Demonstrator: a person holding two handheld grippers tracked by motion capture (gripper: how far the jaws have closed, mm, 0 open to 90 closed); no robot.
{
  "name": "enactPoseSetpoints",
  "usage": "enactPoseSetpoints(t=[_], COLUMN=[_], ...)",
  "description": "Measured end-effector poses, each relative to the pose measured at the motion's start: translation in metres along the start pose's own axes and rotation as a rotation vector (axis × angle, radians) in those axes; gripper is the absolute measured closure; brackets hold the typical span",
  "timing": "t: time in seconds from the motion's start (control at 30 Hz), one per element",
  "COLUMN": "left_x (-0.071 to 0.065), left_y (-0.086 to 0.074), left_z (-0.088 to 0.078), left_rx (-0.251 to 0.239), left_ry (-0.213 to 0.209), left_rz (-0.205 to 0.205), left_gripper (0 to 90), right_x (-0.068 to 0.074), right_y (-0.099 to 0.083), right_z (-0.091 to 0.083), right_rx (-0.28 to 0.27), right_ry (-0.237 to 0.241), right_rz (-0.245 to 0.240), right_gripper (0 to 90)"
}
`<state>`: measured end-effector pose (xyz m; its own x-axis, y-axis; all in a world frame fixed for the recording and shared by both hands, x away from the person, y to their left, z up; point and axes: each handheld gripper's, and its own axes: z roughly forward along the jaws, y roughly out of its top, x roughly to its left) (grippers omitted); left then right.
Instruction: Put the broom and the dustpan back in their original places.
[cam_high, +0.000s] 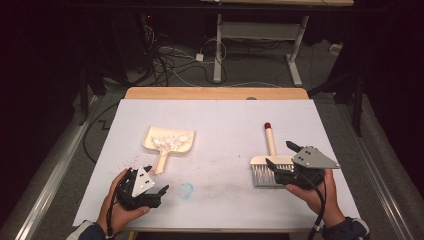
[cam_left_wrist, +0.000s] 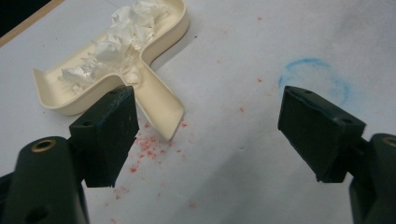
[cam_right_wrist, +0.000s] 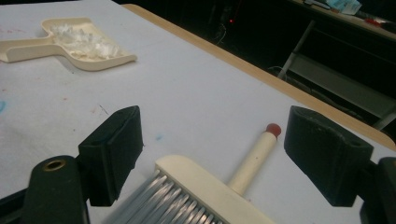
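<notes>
Two grippers were out over the desk (cam_high: 220, 107), one in each hand, and we had both spread wide with nothing in them. Our left gripper (cam_high: 156, 181) sat near the front left part of the white desk top, jaws fully apart. In the left gripper view (cam_left_wrist: 208, 121) the cream dustpan's handle (cam_left_wrist: 161, 100) ended just ahead of the left-hand jaw, not touching it as far as we could tell.

The dustpan (cam_high: 169, 142) lay flat left of centre, handle pointing back toward us, with a heap of white crumpled paper scraps (cam_high: 170, 140) in its tray. Some red specks (cam_left_wrist: 148, 145) were scattered on the desk around the handle's end, plus a faint blue ring smudge (cam_left_wrist: 312, 77) off to the side.

Our right gripper (cam_high: 282, 155) hung over the hand brush (cam_high: 267, 165) on the right side of the desk, jaws wide either side of the brush head. From the right gripper view (cam_right_wrist: 212, 154) the pale bristles (cam_right_wrist: 161, 203) faced us, and the cream handle with its red tip (cam_right_wrist: 273, 127) pointed away toward the far edge. The brush lay flat, well apart from the dustpan.
</notes>
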<state>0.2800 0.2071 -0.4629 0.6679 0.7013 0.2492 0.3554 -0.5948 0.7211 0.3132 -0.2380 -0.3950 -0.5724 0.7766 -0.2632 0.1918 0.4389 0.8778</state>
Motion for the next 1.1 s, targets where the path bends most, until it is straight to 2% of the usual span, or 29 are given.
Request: enactPoseSetpoints(t=[0.17,0.53,0.67,1.1], left_x=[0.0,-0.001,-0.001,-0.001], left_y=[0.0,0.0,0.0,0.0], left_z=[0.0,-0.001,-0.001,-0.001], left_rx=[0.007,0.003,0.0,0.005], left_ry=[0.0,0.011,0.011,0.015], left_rz=[0.005,0.014,0.018,0.028], left_gripper=[19.6,18.4,18.3,18.3], right_x=[-0.001,-0.006,-0.006,-0.002], right_y=[-0.007,-0.024,-0.034,-0.064], right_z=[0.0,-0.003,-0.004,-0.014], right_rx=[0.012,0.002,0.019,0.052], right_ry=[-0.009,0.0,-0.016,-0.009], right_rz=[0.004,0.006,-0.005,-0.002], right_gripper=[20.4,20.4,20.5,20.5])
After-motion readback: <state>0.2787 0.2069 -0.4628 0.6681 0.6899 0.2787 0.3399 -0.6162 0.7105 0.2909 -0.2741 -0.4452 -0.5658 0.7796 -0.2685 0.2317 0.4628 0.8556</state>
